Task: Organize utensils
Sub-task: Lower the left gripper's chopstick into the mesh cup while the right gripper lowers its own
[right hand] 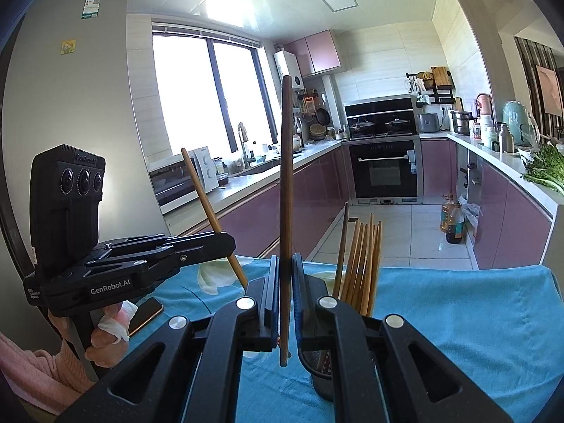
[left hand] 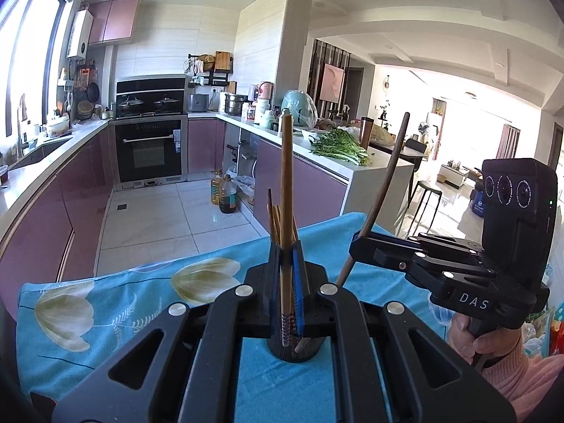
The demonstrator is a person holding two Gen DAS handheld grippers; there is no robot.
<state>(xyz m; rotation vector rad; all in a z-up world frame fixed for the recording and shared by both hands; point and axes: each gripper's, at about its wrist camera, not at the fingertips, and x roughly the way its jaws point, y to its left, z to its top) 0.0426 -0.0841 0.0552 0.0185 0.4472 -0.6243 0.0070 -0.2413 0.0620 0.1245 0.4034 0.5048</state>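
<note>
Right now each gripper is clamped on a single chopstick, held roughly upright near the dark mesh holder (right hand: pixel 322 370) that stands on the blue floral cloth (left hand: pixel 105 303). The left gripper (left hand: pixel 287 282) pinches a light wooden chopstick (left hand: pixel 286 183) whose patterned lower end hangs at the holder's mouth, among the chopsticks already standing there (right hand: pixel 363 264). The right gripper (right hand: pixel 284 292), just beside the holder, grips a darker chopstick (right hand: pixel 286 176) with its lower tip hanging free above the cloth.

To do this step well, I would bring one stick at a time over the holder's opening, keep it near vertical, and lower the tip past the rim before letting the jaws part (a tilted stick may catch the standing bundle or tip the light holder). The other gripper should wait clear of the holder.
</note>
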